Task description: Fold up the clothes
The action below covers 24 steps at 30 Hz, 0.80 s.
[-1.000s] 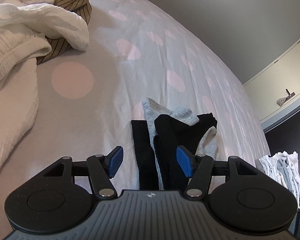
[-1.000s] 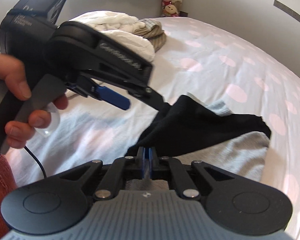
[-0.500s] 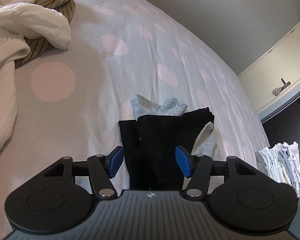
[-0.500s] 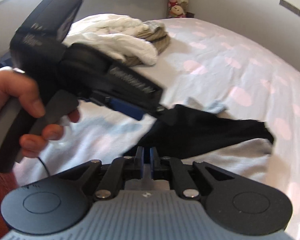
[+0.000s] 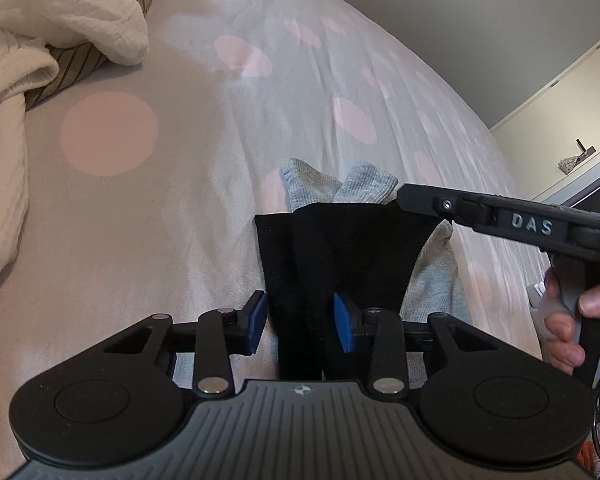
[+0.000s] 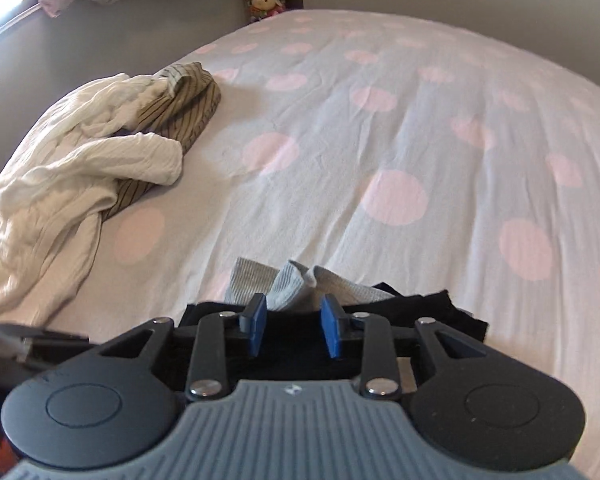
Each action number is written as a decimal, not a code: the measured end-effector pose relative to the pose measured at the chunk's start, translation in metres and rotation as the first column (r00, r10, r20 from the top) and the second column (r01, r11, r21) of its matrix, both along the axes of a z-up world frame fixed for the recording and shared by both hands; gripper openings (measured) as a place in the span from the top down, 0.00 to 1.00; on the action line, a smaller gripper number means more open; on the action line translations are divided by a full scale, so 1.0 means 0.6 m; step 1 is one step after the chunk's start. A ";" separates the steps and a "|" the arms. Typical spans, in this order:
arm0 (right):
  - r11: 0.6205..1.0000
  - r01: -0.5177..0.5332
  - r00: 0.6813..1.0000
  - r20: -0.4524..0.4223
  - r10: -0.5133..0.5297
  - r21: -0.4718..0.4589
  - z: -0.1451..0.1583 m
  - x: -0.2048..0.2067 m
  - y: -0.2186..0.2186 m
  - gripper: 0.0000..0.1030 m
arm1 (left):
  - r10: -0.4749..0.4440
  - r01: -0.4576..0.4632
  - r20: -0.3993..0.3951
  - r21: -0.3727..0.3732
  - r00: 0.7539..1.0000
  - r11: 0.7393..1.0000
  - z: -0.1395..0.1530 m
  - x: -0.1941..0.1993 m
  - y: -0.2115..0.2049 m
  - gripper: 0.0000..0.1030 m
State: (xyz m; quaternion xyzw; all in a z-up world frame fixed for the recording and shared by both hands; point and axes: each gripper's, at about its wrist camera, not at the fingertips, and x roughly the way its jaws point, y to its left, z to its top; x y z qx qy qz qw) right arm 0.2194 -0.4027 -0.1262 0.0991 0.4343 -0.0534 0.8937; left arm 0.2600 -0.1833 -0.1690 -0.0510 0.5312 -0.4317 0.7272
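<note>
The bed [image 6: 380, 128], with its grey cover and pink dots, carries all the laundry. The largest thing on it is a heap of unfolded clothes [image 6: 80, 160] at the far left, well apart from the work: I count one white crinkled garment [image 5: 60, 12] and one brown striped garment [image 6: 188, 104], both crumpled, so this part of the task is not yet begun.

Near the front edge lies a small pile of socks [image 5: 340, 248]. It seems partly gathered but not finished. I count two grey sock cuffs [image 5: 332, 184] showing from under the black ones, and at least two black pieces; the exact number I cannot tell, because they overlap.

There are two tools. The left tool [image 5: 300, 324] is closing around the near end of the black socks, and its pads do not yet press them. The right tool [image 6: 292, 330] is opening above the same pile and grips nothing.
</note>
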 end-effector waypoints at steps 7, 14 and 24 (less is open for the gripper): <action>0.992 -0.017 0.999 -0.039 0.022 0.124 -0.029 0.056 -0.007 0.95 | -0.008 0.008 -0.011 -0.006 1.000 1.000 -0.003 0.002 0.001 0.68; 0.978 0.009 0.998 -0.060 0.004 0.206 -0.051 0.115 -0.005 0.96 | -0.027 0.027 -0.003 -0.010 1.000 1.000 -0.004 -0.002 -0.001 0.69; 0.983 0.006 0.999 -0.040 0.002 0.184 -0.038 0.109 -0.003 0.85 | -0.011 0.012 0.025 -0.044 1.000 0.999 0.009 -0.004 0.007 0.69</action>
